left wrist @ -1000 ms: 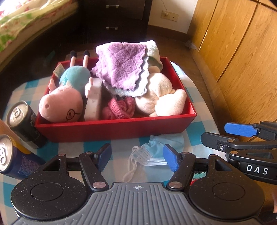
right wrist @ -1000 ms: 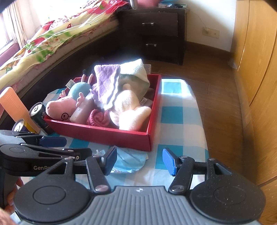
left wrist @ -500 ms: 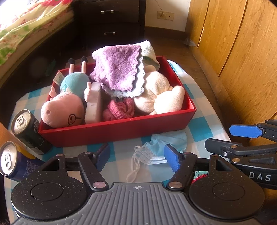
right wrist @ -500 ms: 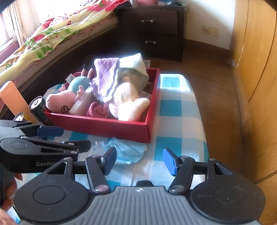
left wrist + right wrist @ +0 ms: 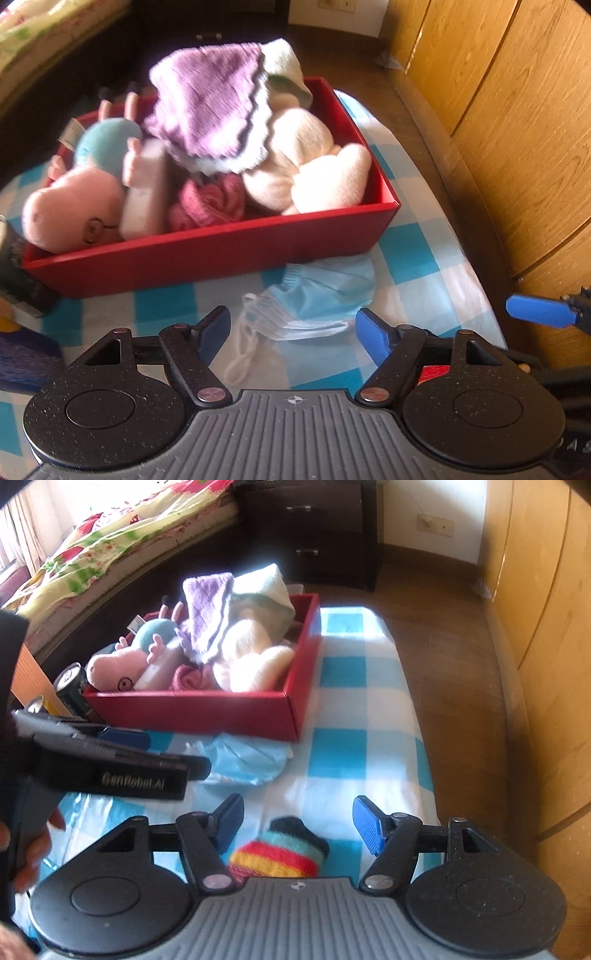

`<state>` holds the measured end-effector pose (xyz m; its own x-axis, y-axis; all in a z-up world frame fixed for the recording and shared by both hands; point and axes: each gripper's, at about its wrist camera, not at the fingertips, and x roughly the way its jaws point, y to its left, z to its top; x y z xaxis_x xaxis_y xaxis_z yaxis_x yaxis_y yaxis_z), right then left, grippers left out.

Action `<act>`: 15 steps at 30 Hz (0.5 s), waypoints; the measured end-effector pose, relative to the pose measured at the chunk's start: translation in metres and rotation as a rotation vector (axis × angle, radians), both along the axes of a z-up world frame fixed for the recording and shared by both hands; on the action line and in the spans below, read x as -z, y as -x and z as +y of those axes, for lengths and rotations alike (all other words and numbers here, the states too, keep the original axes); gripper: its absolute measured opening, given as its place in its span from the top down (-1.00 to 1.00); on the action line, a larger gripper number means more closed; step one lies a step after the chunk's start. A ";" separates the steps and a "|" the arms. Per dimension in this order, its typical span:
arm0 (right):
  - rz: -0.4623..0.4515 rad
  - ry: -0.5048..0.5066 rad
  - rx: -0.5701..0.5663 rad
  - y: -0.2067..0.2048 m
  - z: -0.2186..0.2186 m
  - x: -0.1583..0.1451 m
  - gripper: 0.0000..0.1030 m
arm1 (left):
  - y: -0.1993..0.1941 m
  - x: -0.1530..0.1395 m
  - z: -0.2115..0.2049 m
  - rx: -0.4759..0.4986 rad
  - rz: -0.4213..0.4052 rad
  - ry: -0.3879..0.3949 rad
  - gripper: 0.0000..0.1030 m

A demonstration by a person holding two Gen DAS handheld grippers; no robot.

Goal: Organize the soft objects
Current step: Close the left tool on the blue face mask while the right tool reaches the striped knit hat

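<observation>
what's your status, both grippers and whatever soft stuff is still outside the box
Left gripper opening over the face mask, nothing pinched. Right gripper opening around the striped sock, not gripped. Red box already heaped; cans at its left.

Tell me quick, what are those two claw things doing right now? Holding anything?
Left gripper: jaws opening, holding nothing; the blue face mask lies just ahead.
Right gripper: jaws opening, holding nothing; the striped sock lies between them, untouched.

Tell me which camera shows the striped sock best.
The right wrist view: the striped sock lies in plain sight on the checked cloth, its red, yellow, teal and black bands clear. The left wrist view shows only a red sliver behind its own gripper, likely that sock.
</observation>
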<state>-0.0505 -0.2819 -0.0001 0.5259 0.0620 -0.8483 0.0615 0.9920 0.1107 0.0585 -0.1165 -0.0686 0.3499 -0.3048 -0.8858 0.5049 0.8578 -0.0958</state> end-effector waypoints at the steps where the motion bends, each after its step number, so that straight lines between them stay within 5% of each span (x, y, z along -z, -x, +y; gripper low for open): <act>1: 0.005 -0.001 0.003 0.001 -0.002 0.001 0.16 | 0.000 0.002 -0.003 0.009 0.010 -0.001 -0.46; 15: 0.065 0.008 -0.028 -0.001 -0.005 0.015 0.04 | -0.016 0.025 -0.024 0.022 0.036 0.004 -0.57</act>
